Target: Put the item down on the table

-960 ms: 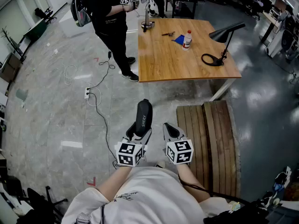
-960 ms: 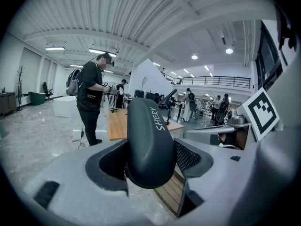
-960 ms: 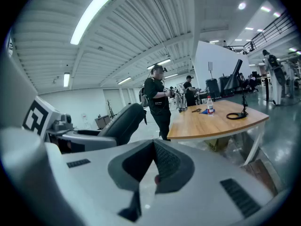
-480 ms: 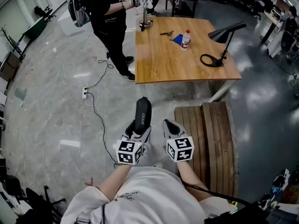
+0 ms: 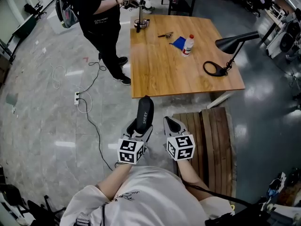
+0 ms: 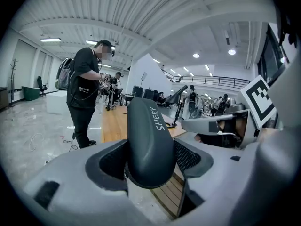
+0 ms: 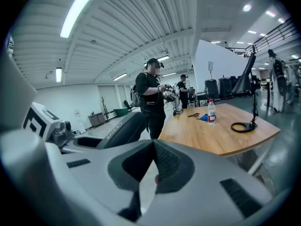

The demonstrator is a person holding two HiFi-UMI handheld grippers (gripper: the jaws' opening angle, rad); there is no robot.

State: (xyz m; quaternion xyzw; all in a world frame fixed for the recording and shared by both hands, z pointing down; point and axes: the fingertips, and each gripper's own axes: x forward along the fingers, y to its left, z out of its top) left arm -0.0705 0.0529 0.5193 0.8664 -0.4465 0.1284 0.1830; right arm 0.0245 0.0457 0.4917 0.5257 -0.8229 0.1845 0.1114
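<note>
A dark grey oblong case [image 5: 144,113] printed SHERY sticks out forward from my left gripper [image 5: 139,130], which is shut on its near end. In the left gripper view the case [image 6: 146,140] fills the gap between the jaws of the left gripper [image 6: 149,163], with both pads against its sides. My right gripper [image 5: 170,123] is held beside it, shut, with nothing in it; its jaws meet in the right gripper view [image 7: 154,155]. Both are held over the floor, short of the wooden table [image 5: 157,72] ahead.
On the table stand a black desk lamp [image 5: 229,47], a water bottle [image 5: 187,44], a blue cloth [image 5: 178,41] and a small stand [image 5: 139,23]. A person in black [image 5: 96,18] stands at its left far corner. A slatted wooden bench [image 5: 212,142] lies to my right, and cables [image 5: 89,105] to my left.
The table and the bench have come nearer in the head view. Both grippers keep their pose, and the case stays in the left one.
</note>
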